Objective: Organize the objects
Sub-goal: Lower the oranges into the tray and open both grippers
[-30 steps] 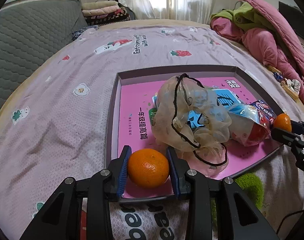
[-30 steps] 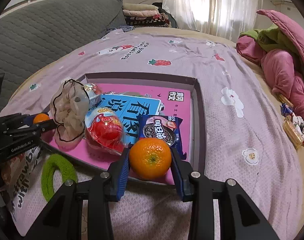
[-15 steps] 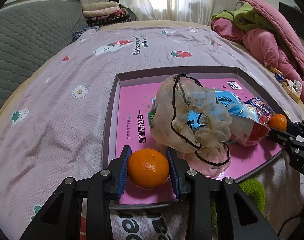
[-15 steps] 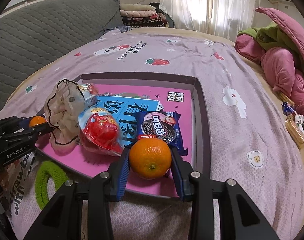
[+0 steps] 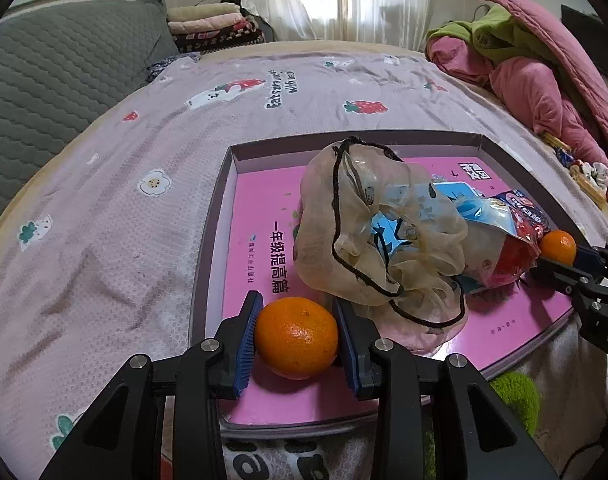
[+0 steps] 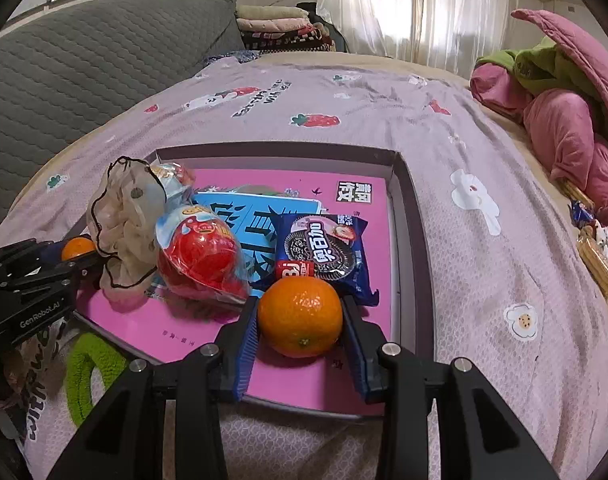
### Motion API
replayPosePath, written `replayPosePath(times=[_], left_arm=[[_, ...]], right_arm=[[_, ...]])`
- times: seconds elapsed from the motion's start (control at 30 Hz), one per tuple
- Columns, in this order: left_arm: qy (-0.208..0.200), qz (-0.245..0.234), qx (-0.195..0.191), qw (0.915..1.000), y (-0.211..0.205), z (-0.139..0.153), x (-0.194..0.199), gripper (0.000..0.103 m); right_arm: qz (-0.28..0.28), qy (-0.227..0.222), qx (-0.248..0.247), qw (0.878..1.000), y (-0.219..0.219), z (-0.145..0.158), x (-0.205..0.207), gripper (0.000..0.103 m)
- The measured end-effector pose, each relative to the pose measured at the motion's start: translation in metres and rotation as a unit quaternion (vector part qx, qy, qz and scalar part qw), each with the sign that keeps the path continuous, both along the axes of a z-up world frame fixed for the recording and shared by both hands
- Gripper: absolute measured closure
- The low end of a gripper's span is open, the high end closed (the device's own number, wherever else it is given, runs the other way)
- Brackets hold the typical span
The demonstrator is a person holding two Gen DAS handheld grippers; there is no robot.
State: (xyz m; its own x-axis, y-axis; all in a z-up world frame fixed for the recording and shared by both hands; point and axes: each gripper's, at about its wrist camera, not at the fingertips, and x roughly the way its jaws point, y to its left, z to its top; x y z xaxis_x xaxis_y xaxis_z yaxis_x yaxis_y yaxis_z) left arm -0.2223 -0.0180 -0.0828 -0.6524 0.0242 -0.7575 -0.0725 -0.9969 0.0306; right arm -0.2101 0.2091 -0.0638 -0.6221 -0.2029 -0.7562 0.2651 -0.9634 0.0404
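Orange tangerine [image 5: 296, 337], pink tray [image 5: 247, 216], strawberry-print bedsheet [image 5: 115, 216]

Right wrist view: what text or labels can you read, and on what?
"GenRobot.AI": on the left hand-held gripper body.
"with": on the bedsheet slogan, inverted; the rest is blurred.
Cookie packet: white Chinese brand characters, stylised, not surely readable.
Pink book: Chinese logo block, upside down, unreadable.

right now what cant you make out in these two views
- Underside of each orange: hidden by the fruit; touching the pink book or lifted, unclear.
- Blue book cover: hidden under the red toy pack, cookie pack and mesh bag.
- Green ring: partly behind the tray corner and left gripper.
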Motion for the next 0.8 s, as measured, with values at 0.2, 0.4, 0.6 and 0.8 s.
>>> replayPosePath(times=[0.2, 0.4, 0.6, 0.8], left_arm=[[-0.01, -0.005, 0.011, 0.9999, -0.003, 0.0, 0.0, 0.066], [-0.023, -0.012, 0.033, 0.9991, -0.005, 0.001, 0.002, 0.066], [-0.024, -0.023, 0.046, 0.9984, -0.006, 0.004, 0.006, 0.064], [-0.012, -0.024, 0.054, 0.9982, -0.008, 0.011, 0.011, 0.056]], right_arm=[[-0.002, -0.007, -0.006, 1.0, 0.004, 0.001, 0.001, 0.063], [-0.003, -0.008, -0.006, 1.0, 0.005, 0.003, 0.003, 0.063], [-0.004, -0.006, -0.005, 1.0, 0.006, 0.004, 0.006, 0.06], [-0.007, 0.005, -0.007, 1.0, 0.009, 0.011, 0.011, 0.054]])
